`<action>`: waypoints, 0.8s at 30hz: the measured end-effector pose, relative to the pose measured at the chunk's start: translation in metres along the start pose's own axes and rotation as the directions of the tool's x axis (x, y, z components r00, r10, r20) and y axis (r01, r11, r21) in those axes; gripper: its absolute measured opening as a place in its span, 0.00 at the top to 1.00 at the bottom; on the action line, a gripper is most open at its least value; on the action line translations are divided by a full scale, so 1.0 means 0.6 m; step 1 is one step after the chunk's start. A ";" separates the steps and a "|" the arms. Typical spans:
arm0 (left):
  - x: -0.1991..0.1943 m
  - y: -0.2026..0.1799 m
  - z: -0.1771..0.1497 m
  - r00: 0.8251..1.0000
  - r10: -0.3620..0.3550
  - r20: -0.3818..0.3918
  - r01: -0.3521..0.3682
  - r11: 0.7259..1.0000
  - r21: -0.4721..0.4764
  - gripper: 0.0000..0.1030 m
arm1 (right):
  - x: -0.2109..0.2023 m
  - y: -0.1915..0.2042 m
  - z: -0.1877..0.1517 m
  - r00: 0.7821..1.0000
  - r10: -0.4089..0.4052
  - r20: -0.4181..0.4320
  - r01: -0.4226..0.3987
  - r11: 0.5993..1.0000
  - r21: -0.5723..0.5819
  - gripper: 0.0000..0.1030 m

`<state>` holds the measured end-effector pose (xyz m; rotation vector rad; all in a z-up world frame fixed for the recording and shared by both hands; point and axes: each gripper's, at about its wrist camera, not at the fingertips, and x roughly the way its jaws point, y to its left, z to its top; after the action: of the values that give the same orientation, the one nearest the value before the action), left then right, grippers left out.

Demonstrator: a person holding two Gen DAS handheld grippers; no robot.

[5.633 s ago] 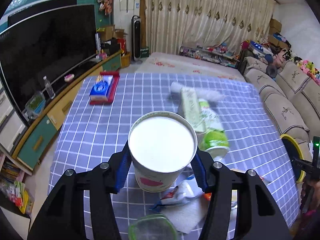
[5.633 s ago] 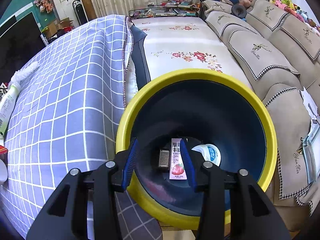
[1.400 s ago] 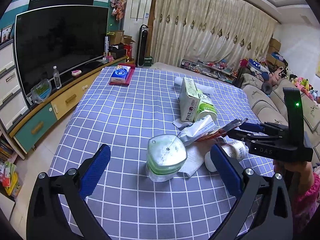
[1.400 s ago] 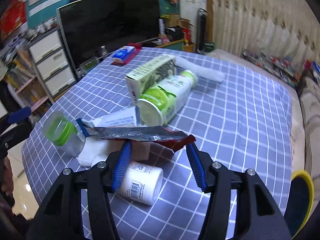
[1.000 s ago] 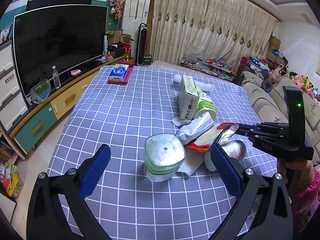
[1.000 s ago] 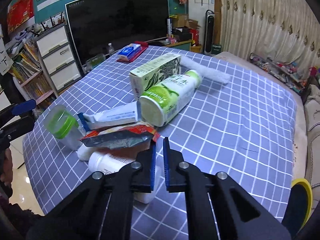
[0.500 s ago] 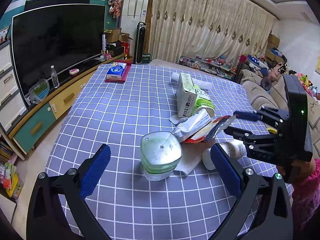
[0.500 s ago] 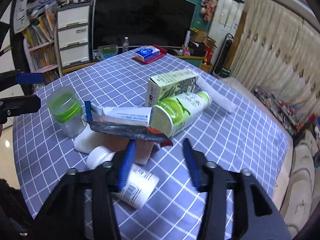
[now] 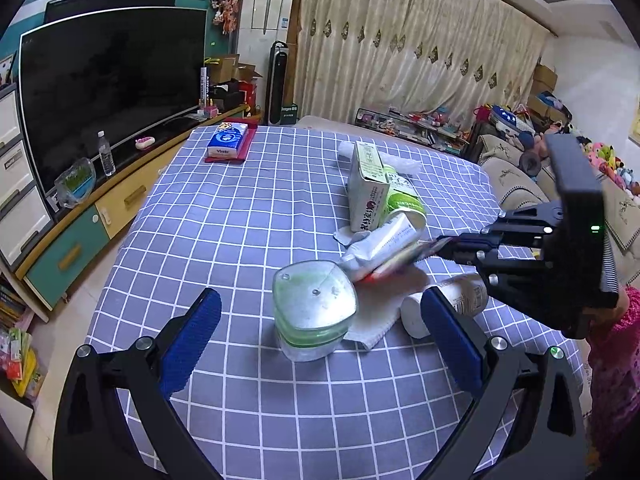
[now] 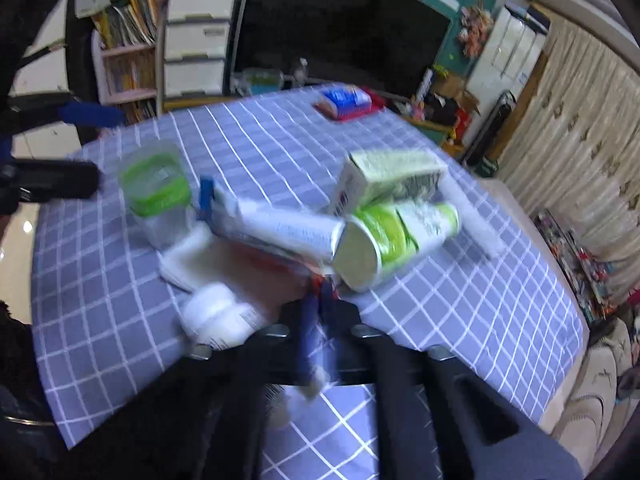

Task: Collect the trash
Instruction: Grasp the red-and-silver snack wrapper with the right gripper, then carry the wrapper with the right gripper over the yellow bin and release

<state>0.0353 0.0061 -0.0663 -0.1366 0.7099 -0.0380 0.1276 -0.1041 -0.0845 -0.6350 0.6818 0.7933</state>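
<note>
A heap of trash lies on the checked blue tablecloth [image 9: 240, 216]. A clear cup with a green band [image 9: 314, 308] stands between my wide-open left gripper's [image 9: 316, 340] blue pads, untouched. My right gripper [image 9: 444, 246] comes in from the right and is shut on the edge of a red and silver snack wrapper [image 9: 394, 264]; the right wrist view [image 10: 316, 300] shows the pads closed on it, blurred. Around it lie a white tube [image 9: 380, 242], a white pill bottle [image 9: 444, 300], a white napkin [image 9: 376, 320], a green bottle [image 9: 400, 200] and a carton [image 9: 366, 188].
A tissue pack on a red tray [image 9: 228, 142] sits at the table's far left corner. A TV [image 9: 108, 88] on a low cabinet runs along the left. Sofas [image 9: 516, 184] stand beyond the table's right side.
My right gripper has opened, reached back in and shut again on the snack wrapper's edge. The right wrist view is swinging and blurred. My left gripper stays open around the cup.
</note>
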 end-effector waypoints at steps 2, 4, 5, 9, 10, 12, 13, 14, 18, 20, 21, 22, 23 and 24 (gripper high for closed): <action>0.000 0.000 0.000 1.000 0.001 -0.001 -0.001 1.000 0.000 0.05 | -0.004 -0.010 -0.009 1.000 0.001 0.014 -0.001 0.999 0.042 0.99; 0.003 0.002 0.003 1.000 0.000 -0.003 0.000 1.000 -0.006 0.05 | -0.014 -0.021 -0.015 1.000 -0.002 0.030 0.000 0.996 0.085 1.00; 0.004 0.003 0.004 1.000 -0.001 -0.004 0.001 1.000 -0.010 0.05 | -0.021 -0.027 -0.019 0.999 0.004 0.039 -0.009 0.994 0.110 1.00; 0.006 -0.004 0.006 1.000 -0.007 -0.003 0.007 1.000 -0.003 0.05 | -0.045 -0.041 -0.035 0.997 0.040 0.063 -0.051 0.981 0.185 1.00; 0.006 -0.007 0.007 1.000 -0.009 -0.003 0.009 1.000 0.002 0.05 | -0.051 -0.044 -0.041 0.997 0.044 0.068 -0.057 0.978 0.199 1.00; 0.006 -0.012 0.009 1.000 -0.013 -0.003 0.013 1.000 0.009 0.05 | -0.064 -0.046 -0.057 0.996 0.050 0.073 -0.066 0.971 0.229 1.00; 0.008 -0.014 0.010 1.000 -0.014 -0.004 0.014 1.000 0.011 0.05 | -0.073 -0.049 -0.067 0.996 0.052 0.075 -0.069 0.966 0.248 1.00; 0.009 -0.017 0.010 1.000 -0.018 -0.004 0.018 1.000 0.012 0.05 | -0.083 -0.051 -0.079 0.996 0.049 0.076 -0.068 0.961 0.268 1.00; 0.011 -0.031 0.009 1.000 -0.030 -0.008 0.030 0.999 0.022 0.05 | -0.121 -0.064 -0.126 0.996 0.028 0.089 -0.057 0.936 0.346 1.00; 0.014 -0.037 0.009 0.999 -0.036 -0.011 0.036 0.999 0.032 0.05 | -0.141 -0.075 -0.152 0.996 -0.004 0.089 -0.031 0.919 0.392 1.00; 0.015 -0.044 0.008 0.999 -0.040 -0.012 0.040 0.998 0.039 0.05 | -0.154 -0.082 -0.168 0.995 -0.023 0.093 -0.018 0.907 0.421 1.00; 0.016 -0.047 0.008 0.999 -0.044 -0.013 0.045 0.998 0.043 0.05 | -0.168 -0.090 -0.185 0.994 -0.045 0.098 -0.004 0.892 0.452 1.00; 0.017 -0.051 0.008 0.999 -0.049 -0.013 0.050 0.998 0.047 0.05 | -0.176 -0.099 -0.196 0.993 -0.065 0.097 0.011 0.880 0.475 1.00; 0.018 -0.055 0.007 0.998 -0.055 -0.015 0.056 0.997 0.052 0.05 | -0.189 -0.110 -0.214 0.991 -0.099 0.091 0.039 0.859 0.510 1.00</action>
<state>0.0467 -0.0272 -0.0653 -0.1060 0.7175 -0.1107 0.0828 -0.2810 -0.0629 -0.1285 0.7218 0.5428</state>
